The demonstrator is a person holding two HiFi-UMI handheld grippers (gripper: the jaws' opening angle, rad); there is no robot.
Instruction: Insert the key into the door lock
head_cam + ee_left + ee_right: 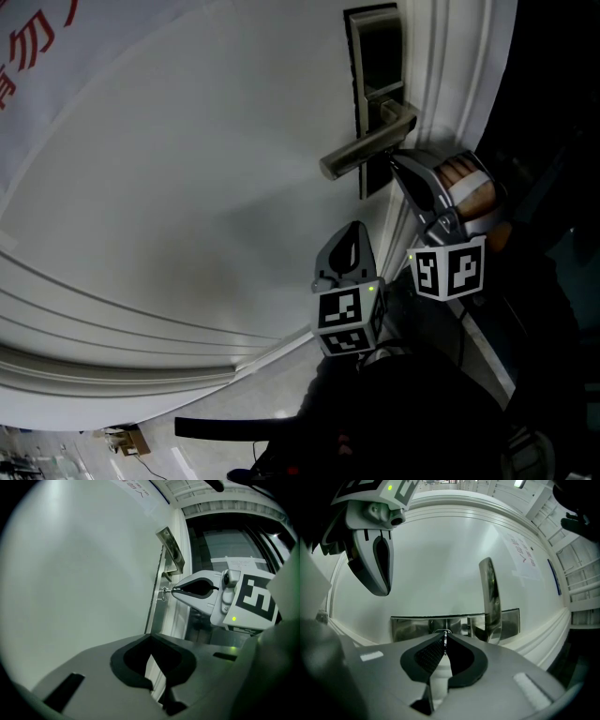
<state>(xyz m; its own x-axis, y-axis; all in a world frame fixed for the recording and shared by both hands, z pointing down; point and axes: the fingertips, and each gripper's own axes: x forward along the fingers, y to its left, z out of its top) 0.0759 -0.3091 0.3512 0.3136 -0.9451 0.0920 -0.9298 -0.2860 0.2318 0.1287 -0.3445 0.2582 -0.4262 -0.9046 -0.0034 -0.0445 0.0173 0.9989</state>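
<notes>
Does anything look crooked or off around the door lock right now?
Nothing stands out. The right gripper pinches the key against the lock plate beside the lever handle; the left gripper is shut and empty.

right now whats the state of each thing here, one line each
right claw, shut on the key
key, pinched edge-on, tip at the lock plate, depth unclear
lock plate, key tip meeting it
handle, crosswise to the plate, untouched
left claw, shut, holding nothing
</notes>
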